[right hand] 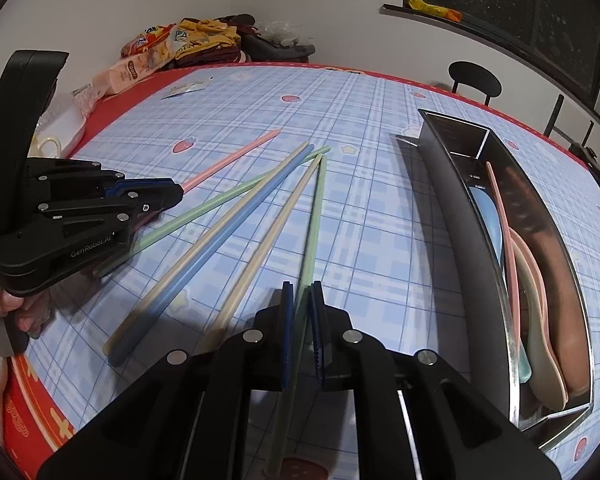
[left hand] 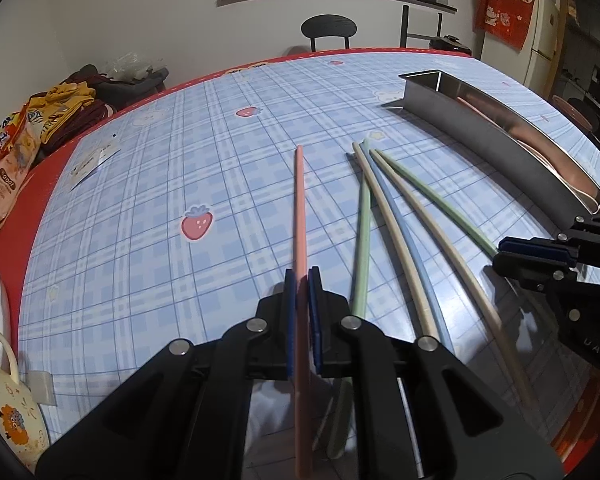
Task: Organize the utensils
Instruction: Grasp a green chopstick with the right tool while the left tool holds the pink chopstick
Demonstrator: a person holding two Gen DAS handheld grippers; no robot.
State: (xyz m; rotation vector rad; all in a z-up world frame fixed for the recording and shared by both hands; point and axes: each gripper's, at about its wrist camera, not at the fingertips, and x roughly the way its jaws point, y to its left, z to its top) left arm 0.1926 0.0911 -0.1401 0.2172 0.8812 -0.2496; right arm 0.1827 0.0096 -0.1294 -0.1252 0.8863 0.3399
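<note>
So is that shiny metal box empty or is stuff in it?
Not empty. The metal tray already holds a pink chopstick and some spoons lying inside it.

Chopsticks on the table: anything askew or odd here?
Yes. Four loose chopsticks lie fanned and crossing on the tablecloth, not paired, outside the metal tray. The left gripper clamps a pink chopstick; the right gripper clamps a green chopstick.
</note>
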